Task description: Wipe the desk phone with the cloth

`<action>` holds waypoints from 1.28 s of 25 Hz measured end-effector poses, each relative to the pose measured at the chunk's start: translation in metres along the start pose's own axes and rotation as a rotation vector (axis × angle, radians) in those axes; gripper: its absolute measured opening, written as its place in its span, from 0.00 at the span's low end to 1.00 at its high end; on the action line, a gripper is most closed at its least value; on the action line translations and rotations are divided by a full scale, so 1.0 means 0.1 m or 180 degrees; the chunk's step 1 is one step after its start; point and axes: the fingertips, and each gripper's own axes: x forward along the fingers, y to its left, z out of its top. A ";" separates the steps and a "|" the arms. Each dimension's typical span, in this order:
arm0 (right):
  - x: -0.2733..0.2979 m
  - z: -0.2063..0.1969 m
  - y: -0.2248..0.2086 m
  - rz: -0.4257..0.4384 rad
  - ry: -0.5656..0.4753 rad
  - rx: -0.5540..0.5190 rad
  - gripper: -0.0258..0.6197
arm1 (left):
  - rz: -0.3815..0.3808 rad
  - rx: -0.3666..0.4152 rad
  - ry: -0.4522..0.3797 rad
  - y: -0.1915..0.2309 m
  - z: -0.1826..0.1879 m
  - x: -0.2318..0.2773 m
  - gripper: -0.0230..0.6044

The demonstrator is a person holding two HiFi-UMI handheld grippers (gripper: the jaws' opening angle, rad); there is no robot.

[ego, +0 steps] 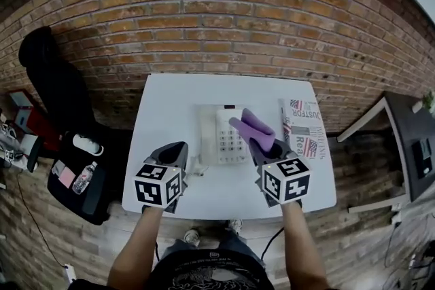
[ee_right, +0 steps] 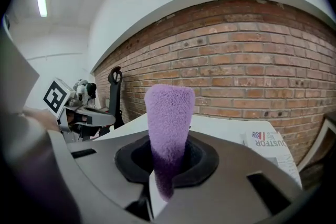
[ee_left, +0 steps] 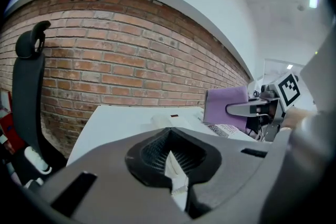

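A white desk phone [ego: 228, 136] lies in the middle of the white table [ego: 173, 102], with its handset on the left and its keypad on the right. My right gripper [ego: 262, 146] is shut on a purple cloth [ego: 255, 127], which hangs over the phone's right side. In the right gripper view the cloth [ee_right: 168, 123] stands up from between the jaws of that gripper [ee_right: 165, 165]. My left gripper [ego: 178, 149] hovers at the phone's lower left. Its jaws are shut with nothing held [ee_left: 170, 157]. The left gripper view shows the cloth [ee_left: 226, 105] above the phone [ee_left: 170, 119].
A folded newspaper [ego: 304, 129] lies on the table to the right of the phone. A black office chair [ego: 58, 88] stands to the left of the table, with a dark bag [ego: 78, 180] on the floor. A brick wall [ego: 224, 24] runs behind. A dark desk [ego: 411, 139] stands at the right.
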 end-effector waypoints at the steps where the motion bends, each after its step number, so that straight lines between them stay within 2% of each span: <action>1: 0.08 0.02 -0.06 0.0054 0.0029 -0.0050 0.11 | 0.0053 -0.0028 0.0005 0.00 -0.01 0.04 0.04; 7: 0.57 0.16 -0.40 0.0309 0.0174 -0.0405 0.11 | 0.0233 -0.0137 0.0052 -0.06 -0.07 0.28 0.04; 16: 1.30 0.36 -0.71 0.0430 0.0307 -0.0861 0.11 | 0.0569 -0.0233 0.0104 -0.07 -0.15 0.37 0.04; 22: 1.67 0.32 -0.64 0.0526 0.0361 -0.1129 0.11 | 0.0725 -0.0261 0.0088 -0.03 -0.16 0.33 0.04; 29: 1.81 -0.01 -0.41 0.0776 0.0592 -0.1245 0.11 | 0.0793 -0.0315 0.0106 0.01 -0.27 0.25 0.04; 32: 1.80 -0.12 -0.32 0.0836 0.0652 -0.1181 0.11 | 0.0775 -0.0321 0.0119 0.01 -0.29 0.23 0.04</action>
